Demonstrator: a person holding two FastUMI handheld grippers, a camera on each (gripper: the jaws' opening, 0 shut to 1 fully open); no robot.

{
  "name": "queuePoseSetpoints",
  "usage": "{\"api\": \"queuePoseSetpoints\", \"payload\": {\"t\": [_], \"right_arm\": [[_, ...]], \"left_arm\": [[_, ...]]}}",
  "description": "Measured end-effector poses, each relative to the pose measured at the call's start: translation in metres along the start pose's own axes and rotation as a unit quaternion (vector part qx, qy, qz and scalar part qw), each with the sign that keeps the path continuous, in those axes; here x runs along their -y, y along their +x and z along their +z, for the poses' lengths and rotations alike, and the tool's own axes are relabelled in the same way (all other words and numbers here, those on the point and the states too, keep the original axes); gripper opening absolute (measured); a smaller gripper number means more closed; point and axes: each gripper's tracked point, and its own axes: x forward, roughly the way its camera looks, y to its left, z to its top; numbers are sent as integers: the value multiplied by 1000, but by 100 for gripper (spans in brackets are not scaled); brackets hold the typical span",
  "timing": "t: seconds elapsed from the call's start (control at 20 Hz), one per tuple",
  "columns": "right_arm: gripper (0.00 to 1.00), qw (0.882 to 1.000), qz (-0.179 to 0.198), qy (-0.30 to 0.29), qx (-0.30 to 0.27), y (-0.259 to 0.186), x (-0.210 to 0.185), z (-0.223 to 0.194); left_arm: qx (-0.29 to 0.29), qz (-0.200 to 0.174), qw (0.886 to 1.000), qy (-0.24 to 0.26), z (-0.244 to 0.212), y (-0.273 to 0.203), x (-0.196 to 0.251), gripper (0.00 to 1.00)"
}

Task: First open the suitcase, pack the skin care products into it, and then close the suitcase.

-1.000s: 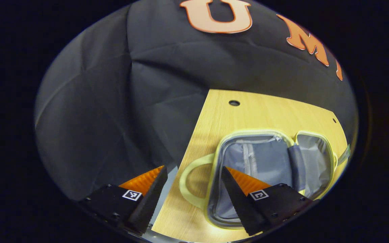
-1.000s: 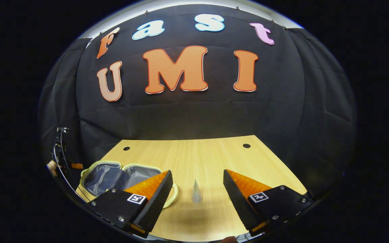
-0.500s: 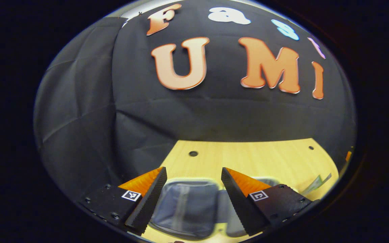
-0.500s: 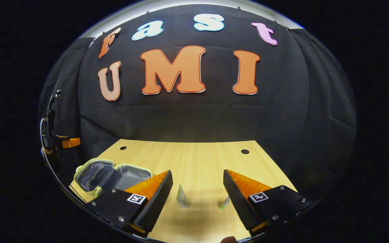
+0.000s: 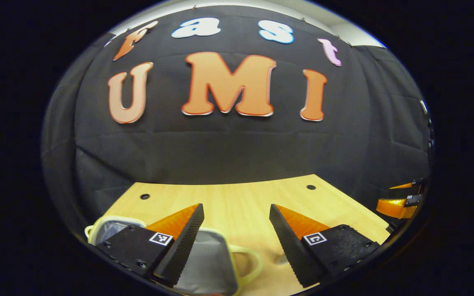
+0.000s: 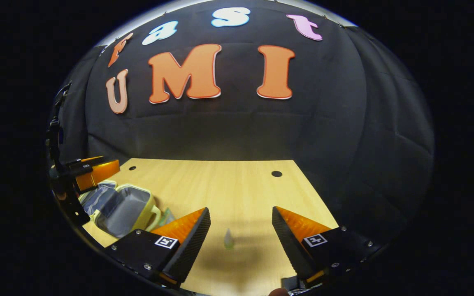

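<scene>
Left tongs now level, agape.

Both cams sit low over the bench, facing the back wall; left one's close above the open suitcase, and both catch that suitcase.

A light wooden surface with a fine straight grain runs back to the booth's black cloth wall, which hangs in soft creases and folds behind it and around both sides. Two small round dark holes sit near the far edge of the surface, one toward the left corner and one toward the right corner. Above the cloth, a pale strip of ceiling shows at the top.
</scene>
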Motion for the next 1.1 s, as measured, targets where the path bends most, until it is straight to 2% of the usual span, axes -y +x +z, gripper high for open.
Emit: {"api": "queuePoseSetpoints", "payload": {"t": [0.1, 0.25, 0.5, 0.65, 0.75, 0.9, 0.95, 1.0, 1.05, 1.1], "right_arm": [[96, 1000, -10, 4, -7, 4, 22, -6], [96, 1000, -14, 4, -14, 9, 44, -14], [95, 1000, -11, -1, -29, 19, 62, -28], [96, 999, -4, -10, -34, 25, 64, -31], [96, 999, 1, -18, -33, 27, 64, -30], [96, 999, 7, -21, -35, 28, 61, -33], [96, 999, 8, -23, -37, 27, 59, -34], [96, 999, 10, -23, -39, 26, 55, -36], [96, 999, 13, -23, -41, 24, 52, -37], [95, 999, 16, -24, -41, 22, 48, -38]], "left_arm": [[-14, -26, 999, -14, -29, 15, 39, 99], [-66, -34, 997, -16, -85, 36, 74, 99], [-124, -20, 992, 19, -155, 49, 86, 99], [-152, -8, 988, 14, -187, 54, 87, 100], [-158, 5, 987, 17, -197, 55, 83, 96], [-164, 12, 986, 23, -200, 57, 81, 41], [-171, 8, 985, 7, -201, 54, 81, 36], [-176, 9, 984, -15, -199, 49, 81, 36], [-179, 2, 983, -29, -195, 44, 80, 30], [-181, 1, 983, -32, -188, 39, 77, 30]]}}
